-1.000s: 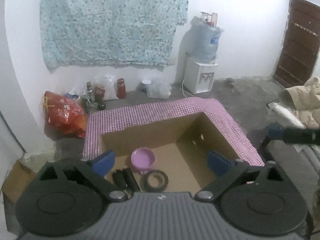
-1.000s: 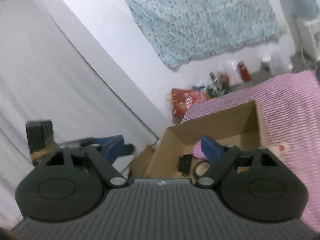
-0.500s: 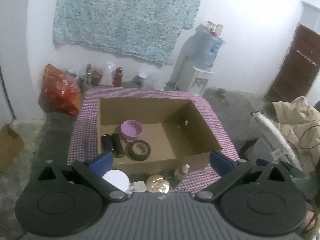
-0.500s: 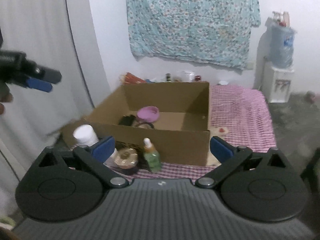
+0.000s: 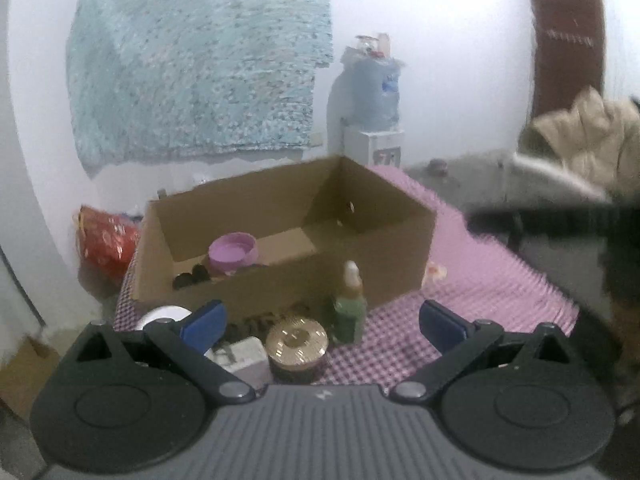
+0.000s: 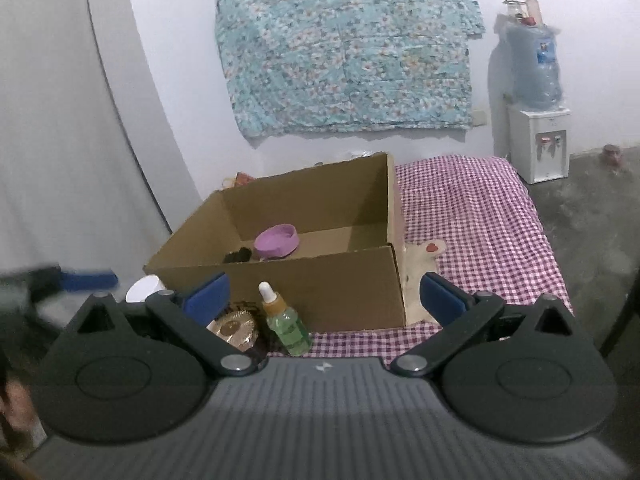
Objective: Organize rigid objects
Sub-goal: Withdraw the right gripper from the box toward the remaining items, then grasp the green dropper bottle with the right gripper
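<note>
An open cardboard box point(image 5: 384, 248) point(image 6: 320, 280) stands on a purple checked cloth. Inside lie a purple bowl point(image 5: 233, 249) point(image 6: 277, 241) and dark cylinders point(image 5: 191, 276) point(image 6: 237, 257). In front of the box stand a green dropper bottle point(image 5: 349, 308) point(image 6: 286, 326), a gold-lidded jar point(image 5: 297, 342) point(image 6: 234, 326), a white box point(image 5: 242, 358) and a white jar point(image 5: 162, 316) point(image 6: 143, 288). My left gripper point(image 5: 322, 322) is open and empty, low before these items. My right gripper point(image 6: 324, 292) is open and empty, facing the box front.
The checked cloth point(image 6: 480, 224) spreads right of the box. A water dispenser point(image 6: 534, 104) stands at the far wall beside a hanging floral cloth point(image 6: 344, 44). A red bag point(image 5: 106, 238) lies left of the table. The other gripper shows blurred at the left in the right wrist view point(image 6: 72, 280).
My left gripper dropped lower and closer to the items in front of the box. My right gripper moved nearer the box. Both stay open.
</note>
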### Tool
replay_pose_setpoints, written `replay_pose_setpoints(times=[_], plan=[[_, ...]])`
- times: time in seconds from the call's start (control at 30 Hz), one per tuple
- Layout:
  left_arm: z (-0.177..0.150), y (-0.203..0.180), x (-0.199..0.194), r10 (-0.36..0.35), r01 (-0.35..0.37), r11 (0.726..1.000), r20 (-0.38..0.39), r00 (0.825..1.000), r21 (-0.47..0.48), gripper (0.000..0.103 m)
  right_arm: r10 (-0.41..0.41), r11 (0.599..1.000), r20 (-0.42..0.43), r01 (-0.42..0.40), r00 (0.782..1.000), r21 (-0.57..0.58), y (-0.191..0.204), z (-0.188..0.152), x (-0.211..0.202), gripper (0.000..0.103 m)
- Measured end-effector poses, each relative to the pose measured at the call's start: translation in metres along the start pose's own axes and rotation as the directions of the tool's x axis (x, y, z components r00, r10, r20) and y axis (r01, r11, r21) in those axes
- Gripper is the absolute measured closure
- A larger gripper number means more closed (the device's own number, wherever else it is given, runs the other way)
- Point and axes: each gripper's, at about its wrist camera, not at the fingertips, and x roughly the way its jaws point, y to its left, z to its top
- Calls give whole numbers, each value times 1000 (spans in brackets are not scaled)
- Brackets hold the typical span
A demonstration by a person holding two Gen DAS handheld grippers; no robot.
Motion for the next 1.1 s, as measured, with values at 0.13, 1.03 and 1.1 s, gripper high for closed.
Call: replay_pose_setpoints(times=[0.13, 1.03, 1.1], plan=[[-15, -17, 30, -18, 19, 999, -32, 999, 37, 2, -7, 1000, 14, 7, 1000, 4, 8, -5, 12, 1], [-13, -33, 116, 18, -10, 983, -44, 999, 182, 66, 143, 990, -237, -143, 961, 18, 31, -1, 140, 64], [-12, -32, 118, 19, -10, 983, -48, 999, 182, 67, 144, 989, -250, -144, 957, 20, 30, -3, 144, 70]])
